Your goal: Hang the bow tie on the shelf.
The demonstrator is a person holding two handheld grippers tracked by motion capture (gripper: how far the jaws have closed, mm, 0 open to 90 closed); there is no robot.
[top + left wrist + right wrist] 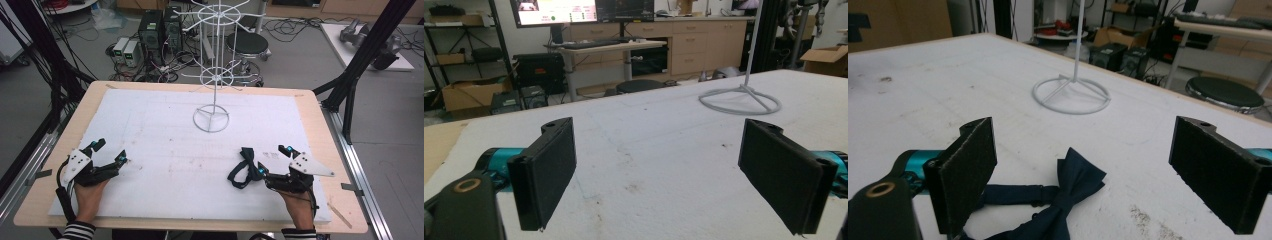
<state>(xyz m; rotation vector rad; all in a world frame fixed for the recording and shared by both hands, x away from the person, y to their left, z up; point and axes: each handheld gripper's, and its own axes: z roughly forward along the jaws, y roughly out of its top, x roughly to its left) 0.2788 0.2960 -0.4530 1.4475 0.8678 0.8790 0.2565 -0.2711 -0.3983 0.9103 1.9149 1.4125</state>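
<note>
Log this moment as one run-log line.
left gripper: open, idle on foam | right gripper: open, jaws straddling bow tie, not gripping | wire stand: upright, bare

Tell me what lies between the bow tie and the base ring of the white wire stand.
Nothing: in the high view, bare white foam board runs from the bow tie to the stand's base ring. The right gripper view shows the same.

The high view looks forward and down from above the counter's (45, 200) near edge. Each gripper view sits low, close over the white pad (664, 150), facing the far edge. All three share the white wire stand (212, 119) (740, 100) (1071, 95) near the far edge's middle.
</note>
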